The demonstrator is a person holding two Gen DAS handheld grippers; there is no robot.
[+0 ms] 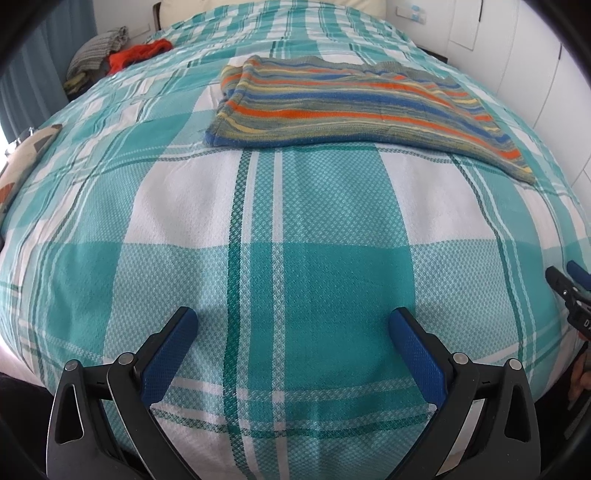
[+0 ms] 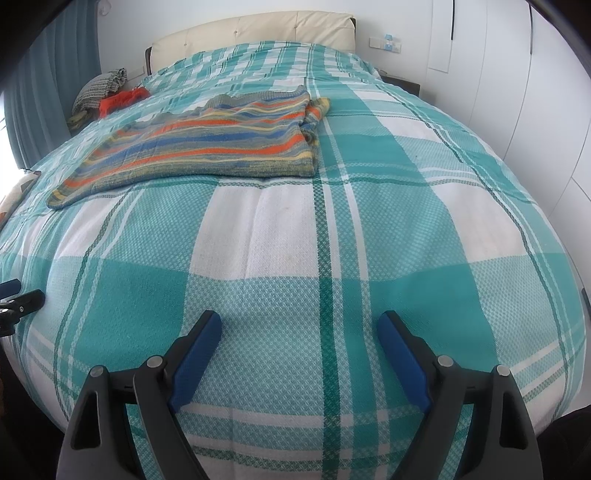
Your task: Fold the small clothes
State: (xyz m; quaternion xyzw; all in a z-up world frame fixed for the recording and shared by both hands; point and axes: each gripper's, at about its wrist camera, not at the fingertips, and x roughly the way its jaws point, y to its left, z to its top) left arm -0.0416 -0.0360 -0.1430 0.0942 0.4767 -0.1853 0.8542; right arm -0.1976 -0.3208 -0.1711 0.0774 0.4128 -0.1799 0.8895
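A striped knit garment point(image 1: 351, 107) in orange, blue, yellow and grey lies flat on the teal and white checked bedspread point(image 1: 295, 229), partly folded, with a sleeve doubled over at one side. In the right wrist view the striped garment point(image 2: 207, 144) sits up and to the left. My left gripper point(image 1: 293, 321) hangs open over bare bedspread well short of the garment, nothing between its blue pads. My right gripper point(image 2: 299, 323) is also open and empty over the bedspread point(image 2: 332, 240). Each gripper's tip shows at the edge of the other's view: right gripper point(image 1: 569, 284), left gripper point(image 2: 18, 295).
A heap of other clothes, grey knit point(image 1: 96, 51) and orange point(image 1: 140, 53), lies at the far left by the cream headboard point(image 2: 258, 29). Teal curtains point(image 2: 48, 81) hang on the left, white wardrobe doors point(image 2: 517, 92) on the right. A patterned cushion point(image 1: 22, 166) rests at the left edge.
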